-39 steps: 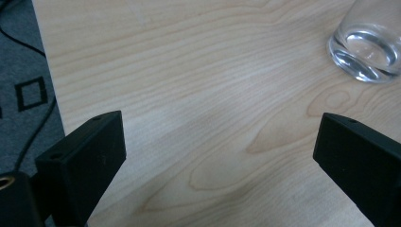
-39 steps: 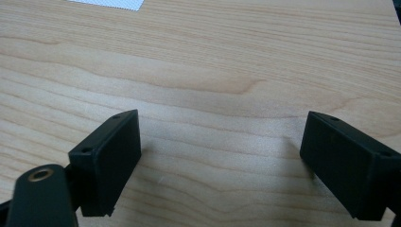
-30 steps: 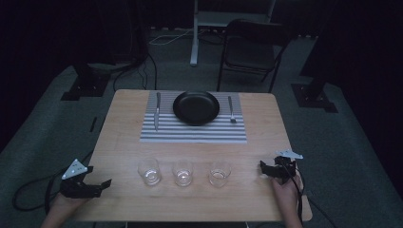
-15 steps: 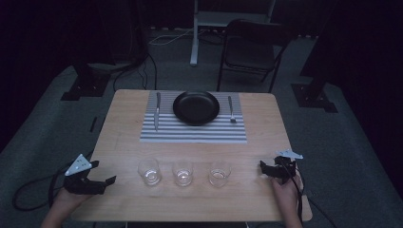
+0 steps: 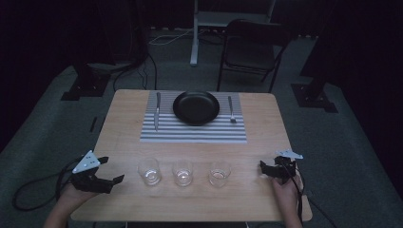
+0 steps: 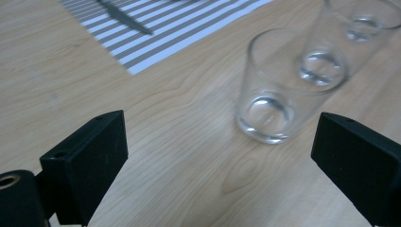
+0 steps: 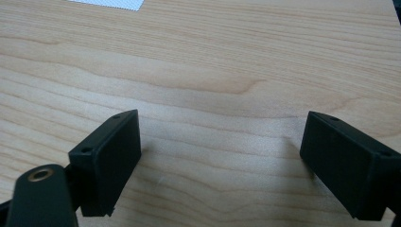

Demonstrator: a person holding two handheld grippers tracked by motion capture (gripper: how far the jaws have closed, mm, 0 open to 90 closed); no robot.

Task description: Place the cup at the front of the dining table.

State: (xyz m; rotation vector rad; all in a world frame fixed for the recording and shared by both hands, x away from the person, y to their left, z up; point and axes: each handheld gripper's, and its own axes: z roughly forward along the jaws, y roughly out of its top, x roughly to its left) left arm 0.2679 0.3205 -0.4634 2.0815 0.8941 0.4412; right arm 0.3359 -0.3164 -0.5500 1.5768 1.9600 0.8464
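Three clear empty glasses stand in a row near the table's front: left glass (image 5: pixel 149 171), middle glass (image 5: pixel 183 172), right glass (image 5: pixel 219 173). My left gripper (image 5: pixel 110 171) is at the front left corner, open, a short way left of the left glass. In the left gripper view the open gripper (image 6: pixel 222 158) holds nothing, and the nearest glass (image 6: pixel 270 92) stands just beyond the jaws, toward the right one. My right gripper (image 5: pixel 263 169) sits right of the right glass. In its own view the gripper (image 7: pixel 220 161) is open over bare wood.
A striped placemat (image 5: pixel 190 133) at the back holds a black plate (image 5: pixel 196 107), a knife (image 5: pixel 157 111) to its left and a fork (image 5: pixel 231 109) to its right. A folding chair (image 5: pixel 252 47) stands behind the wooden table (image 5: pixel 266 128). Cables trail from both grippers.
My left gripper has crept right and slightly forward toward the left glass. The right gripper has stayed put.
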